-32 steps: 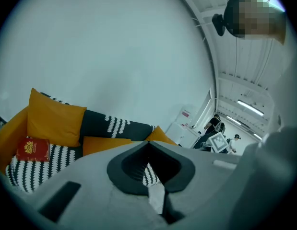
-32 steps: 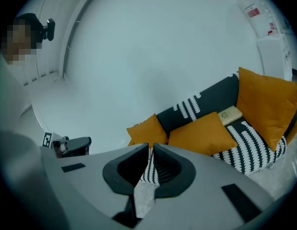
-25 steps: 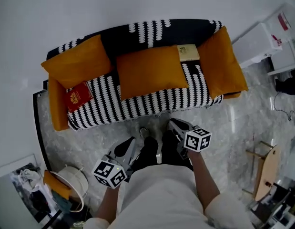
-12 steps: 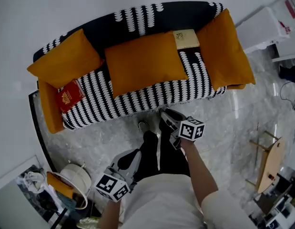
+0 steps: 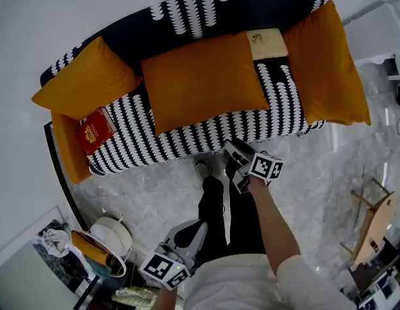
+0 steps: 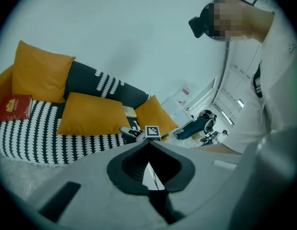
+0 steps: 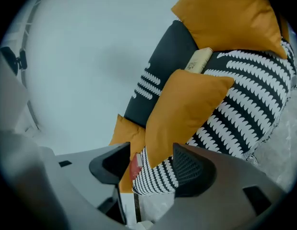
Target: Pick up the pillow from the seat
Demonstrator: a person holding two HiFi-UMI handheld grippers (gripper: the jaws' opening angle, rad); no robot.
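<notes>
Three orange pillows lie on the black-and-white sofa (image 5: 187, 137): one at the left end (image 5: 80, 86), a large middle pillow (image 5: 203, 82) (image 7: 186, 109), one at the right end (image 5: 332, 63). My right gripper (image 5: 235, 155) (image 7: 150, 152) hovers over the floor just short of the sofa's front edge, below the middle pillow. Its jaws are opening and nothing is between them. My left gripper (image 5: 190, 232) (image 6: 148, 143) hangs low beside the person's body, far from the sofa, its jaw tips together on nothing.
A red book (image 5: 93, 131) lies on the seat at the left and a beige book (image 5: 267, 44) by the backrest. A white basket (image 5: 112, 234) stands on the marble floor at lower left, a wooden stool (image 5: 374, 221) at right. The person's legs (image 5: 216, 205) stand before the sofa.
The right gripper has moved forward to the sofa's front edge and its jaws have parted. The left gripper has dropped back beside the body. The head view has moved closer to the sofa.
</notes>
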